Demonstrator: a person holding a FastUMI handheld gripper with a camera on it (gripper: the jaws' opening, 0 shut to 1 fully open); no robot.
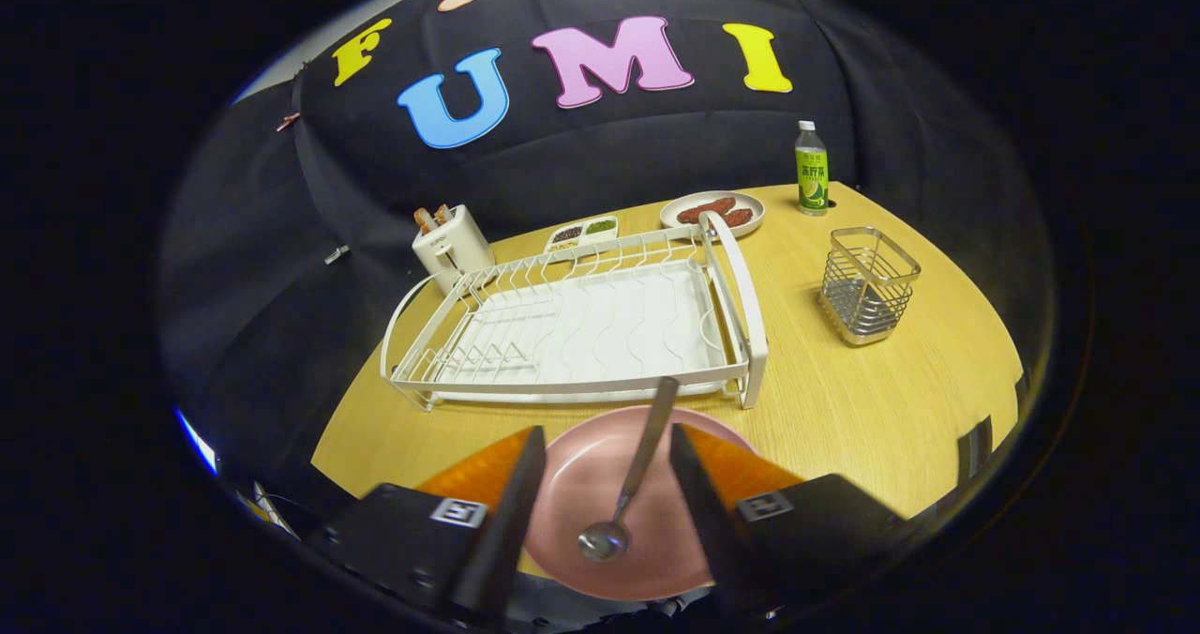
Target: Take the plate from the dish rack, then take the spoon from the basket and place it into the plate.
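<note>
your gripper hangs with fingers released and apart, the spoon lying free between them on the pink plate, handle pointing far toward the dish rack.

Staged kitchen booth: a light wooden worktop bearing a white wire dish rack, white toaster, steel wire basket and green-labelled drink bottle, backed by black cloth.

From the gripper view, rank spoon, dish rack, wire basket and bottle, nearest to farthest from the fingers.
1. spoon: between the open fingers, lying on the pink plate.
2. dish rack: just ahead.
3. wire basket: beyond, to the right.
4. bottle: farthest, by the wall.
</note>
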